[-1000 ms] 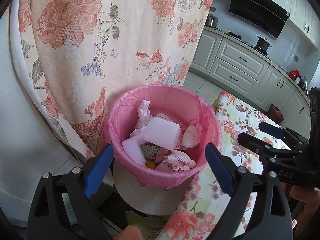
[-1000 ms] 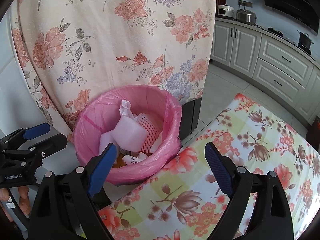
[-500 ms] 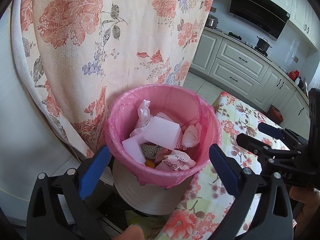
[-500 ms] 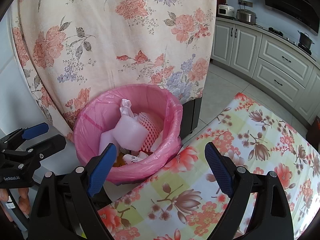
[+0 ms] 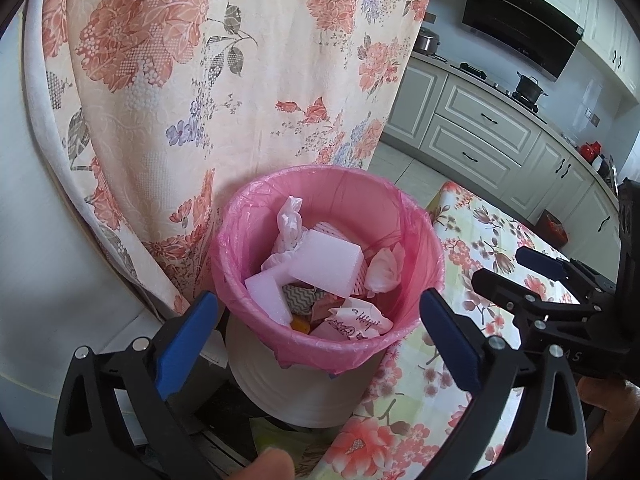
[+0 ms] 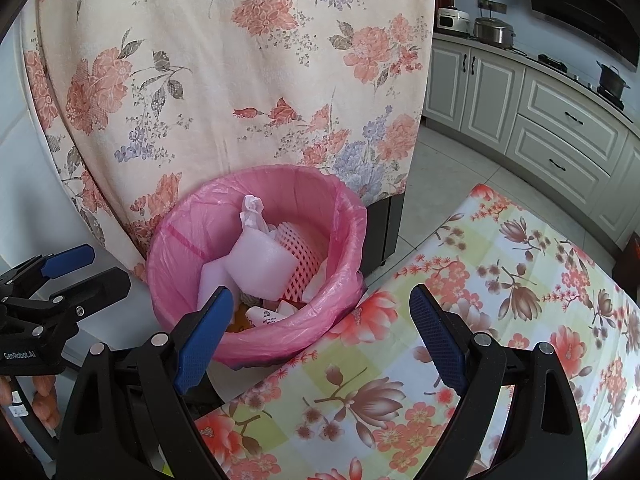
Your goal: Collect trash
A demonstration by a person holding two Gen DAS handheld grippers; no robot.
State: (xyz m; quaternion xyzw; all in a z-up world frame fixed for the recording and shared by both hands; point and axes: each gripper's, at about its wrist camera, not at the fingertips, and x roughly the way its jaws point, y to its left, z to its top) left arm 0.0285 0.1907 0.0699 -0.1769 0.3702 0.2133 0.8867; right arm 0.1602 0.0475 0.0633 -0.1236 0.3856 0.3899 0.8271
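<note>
A white bin with a pink liner (image 5: 416, 240) stands beside the table, holding a white foam block (image 5: 326, 268), crumpled tissue (image 5: 384, 272), printed wrappers (image 5: 356, 320) and a pink foam net (image 6: 300, 256). My left gripper (image 5: 320, 308) hovers above the bin's near rim, jaws wide open with nothing between its pads. My right gripper (image 6: 320, 300) is open too, empty, over the table edge next to the bin (image 6: 344, 216). Each gripper appears in the other's view: the right gripper (image 5: 502, 268) at the right, the left gripper (image 6: 102, 268) at the left.
A floral tablecloth (image 6: 480, 320) covers the table to the right of the bin. A floral curtain (image 5: 200, 80) hangs just behind the bin. Kitchen cabinets (image 5: 480, 136) and a tiled floor (image 6: 448, 168) lie beyond. A fingertip (image 5: 268, 464) shows at the bottom edge.
The left gripper's jaws have spread a little wider than a second ago. Both hands, the bin and its contents have stayed where they were.
</note>
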